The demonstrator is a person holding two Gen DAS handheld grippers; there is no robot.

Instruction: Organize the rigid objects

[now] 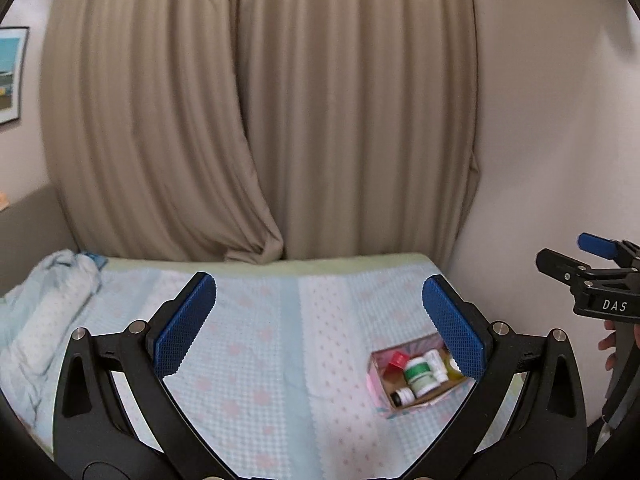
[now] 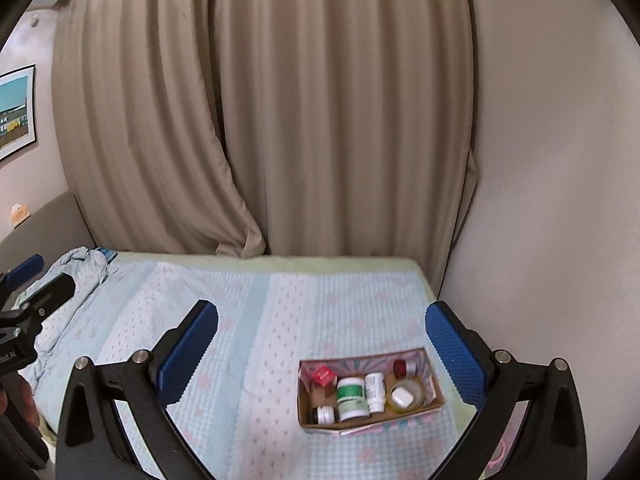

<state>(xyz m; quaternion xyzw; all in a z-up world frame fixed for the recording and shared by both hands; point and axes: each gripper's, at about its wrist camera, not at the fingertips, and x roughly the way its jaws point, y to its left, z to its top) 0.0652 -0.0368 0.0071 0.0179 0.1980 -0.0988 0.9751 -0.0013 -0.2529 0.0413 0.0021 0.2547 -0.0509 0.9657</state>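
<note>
Bottles and jars lie packed together in a small cardboard box that rests on the bed, toward its right side and close to the wall. Nearest in the box is a small dark jar with a white label; beside it stands a white tub with a green label, then a white bottle and a clear round container holding a white piece. Behind them sit a red cube-shaped box and a red-lidded jar.

Both tools hang above the bed, apart from the box. The right hand-held gripper has its blue-padded fingers spread wide with nothing between them; in its view the box lies low between the fingers, nearer the right one. The left hand-held gripper is likewise spread wide and empty, and its right finger covers the box's right end in that view. At the edge of the left view, the other tool shows with a person's fingertips on its handle.

The bed wears a pale blue sheet with pink patterns. A crumpled light blue blanket lies at its far left. Behind the bed hang beige curtains, drawn shut, with a framed picture on the wall to the left.
</note>
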